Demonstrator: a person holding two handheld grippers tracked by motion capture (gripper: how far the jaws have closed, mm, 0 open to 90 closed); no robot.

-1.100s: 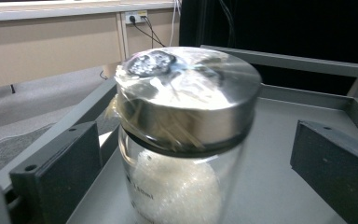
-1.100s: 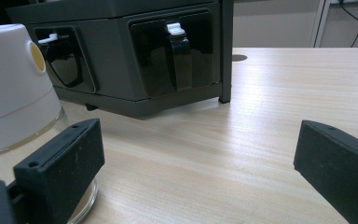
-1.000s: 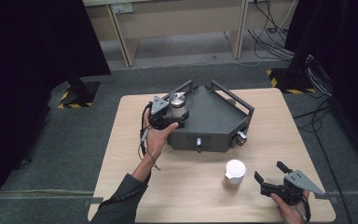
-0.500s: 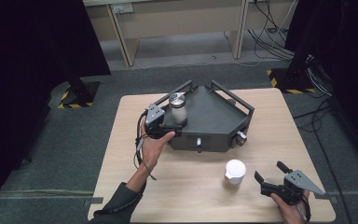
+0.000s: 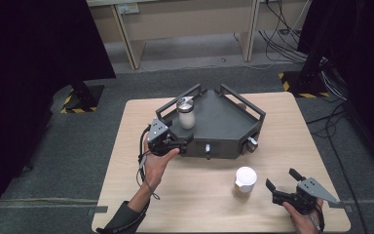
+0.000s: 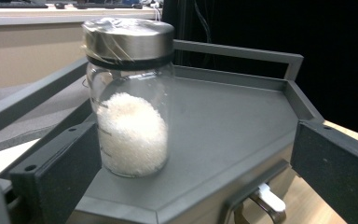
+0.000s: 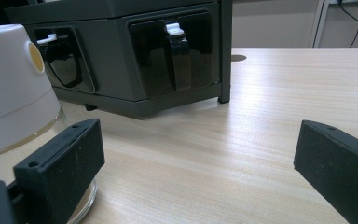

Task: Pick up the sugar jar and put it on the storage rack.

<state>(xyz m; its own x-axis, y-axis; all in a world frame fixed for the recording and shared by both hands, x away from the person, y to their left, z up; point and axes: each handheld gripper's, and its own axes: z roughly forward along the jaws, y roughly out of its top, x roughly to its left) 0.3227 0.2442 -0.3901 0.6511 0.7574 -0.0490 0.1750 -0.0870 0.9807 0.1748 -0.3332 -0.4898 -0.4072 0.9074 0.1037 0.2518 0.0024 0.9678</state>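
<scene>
The glass jar (image 5: 186, 113) of white grains is stood upright on the far left of the grey tray (image 5: 224, 122). The left gripper (image 5: 174, 143), jaws wide, is held just near it, apparently released. The right gripper (image 5: 285, 187) is spread wide beside the white-lidded jar (image 5: 245, 181).

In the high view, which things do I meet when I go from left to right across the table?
Left gripper → glass jar with metal lid → white-lidded jar → right gripper.
</scene>
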